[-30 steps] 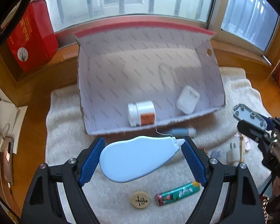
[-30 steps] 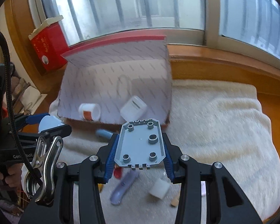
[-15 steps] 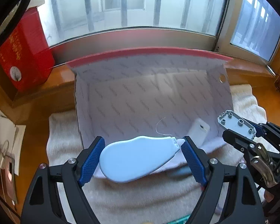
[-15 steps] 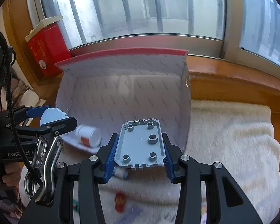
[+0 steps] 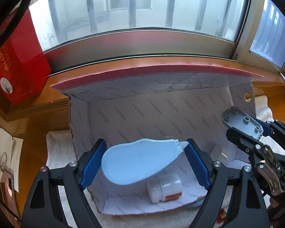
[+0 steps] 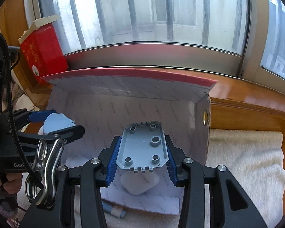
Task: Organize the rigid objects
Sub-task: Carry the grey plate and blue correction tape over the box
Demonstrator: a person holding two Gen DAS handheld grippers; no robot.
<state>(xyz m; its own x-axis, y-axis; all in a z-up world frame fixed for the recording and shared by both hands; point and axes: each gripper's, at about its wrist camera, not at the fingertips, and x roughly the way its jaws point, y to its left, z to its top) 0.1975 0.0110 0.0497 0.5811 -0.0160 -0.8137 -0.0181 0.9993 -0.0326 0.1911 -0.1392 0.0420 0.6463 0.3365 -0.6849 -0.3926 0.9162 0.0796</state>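
Observation:
My left gripper (image 5: 145, 163) is shut on a pale blue teardrop-shaped correction-tape case (image 5: 140, 161), held over the open cardboard box (image 5: 142, 112). A grey plastic plate with round studs (image 6: 143, 146) sits clamped in my right gripper (image 6: 142, 152), above the box's right half. On the box floor lie a white jar with an orange label (image 5: 165, 189) and a white rounded case (image 6: 139, 184). The right gripper with its grey plate (image 5: 243, 122) shows at the right of the left wrist view. In the right wrist view the left gripper's blue case (image 6: 56, 122) shows at the left.
The box has a red rim (image 6: 129, 72) and stands on a cream towel (image 6: 245, 163) on a wooden sill (image 6: 250, 102) under a window. A red carton (image 5: 17, 60) stands at the back left. A blue tube (image 6: 112, 210) lies on the towel in front of the box.
Both grippers have moved forward toward the window with their objects, from over the towel to over the inside of the box. The loose items on the towel have dropped out of view.

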